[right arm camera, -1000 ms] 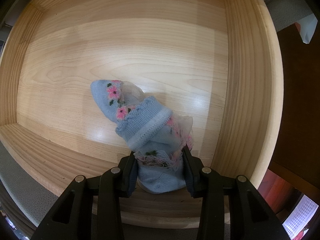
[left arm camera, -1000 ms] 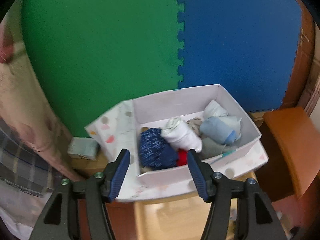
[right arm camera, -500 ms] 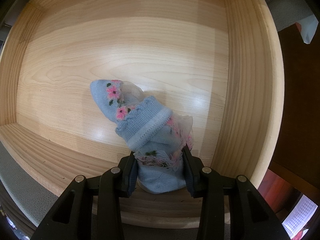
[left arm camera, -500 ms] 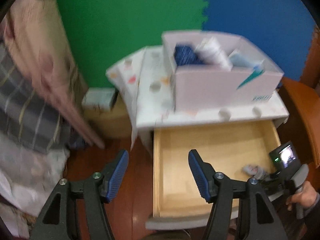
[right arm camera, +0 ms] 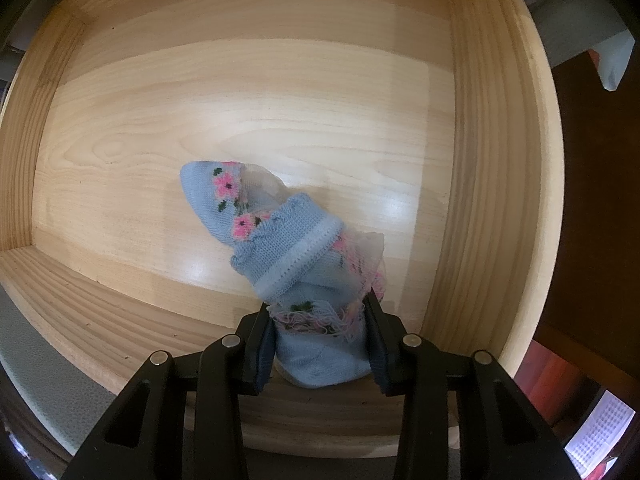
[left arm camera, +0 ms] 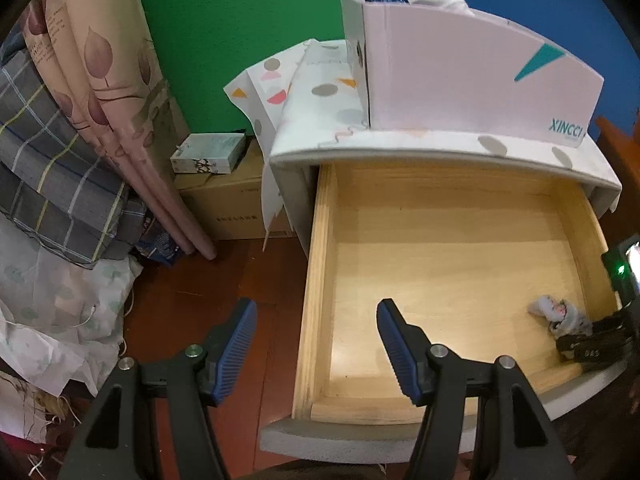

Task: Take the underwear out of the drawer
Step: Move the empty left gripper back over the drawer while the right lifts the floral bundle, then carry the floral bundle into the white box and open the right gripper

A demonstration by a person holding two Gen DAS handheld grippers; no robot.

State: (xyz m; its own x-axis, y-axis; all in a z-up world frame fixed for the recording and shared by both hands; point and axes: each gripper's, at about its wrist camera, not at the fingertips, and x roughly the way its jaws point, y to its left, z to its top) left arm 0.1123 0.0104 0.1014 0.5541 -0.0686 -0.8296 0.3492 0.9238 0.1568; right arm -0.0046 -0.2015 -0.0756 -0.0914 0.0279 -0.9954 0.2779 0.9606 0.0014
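Right gripper: points down into the drawer, jaws clenched on the near end of the underwear, one pad on each side of the bundle.
Underwear: light blue knit with pink flowers and a sheer frill, rolled up. It lies on the drawer floor near the front right corner and reaches away from the pads toward the far left. In the left wrist view it shows as a small pale bundle by the drawer's right wall.
Drawer: pale wood, pulled well out of the cabinet. The rolled garment is the only thing seen lying in it.
Left gripper: jaws released and wide apart with nothing between them. It hangs over the drawer's front left corner, with the left finger over the floor and the right finger over the drawer.
Cabinet: white, its top covered with a dotted sheet.
Box: white, stands on the cabinet top, with rolled cloth showing over its rim.
Left of cabinet: brown carton with a small pack on it, and folded bedding stacked at far left.
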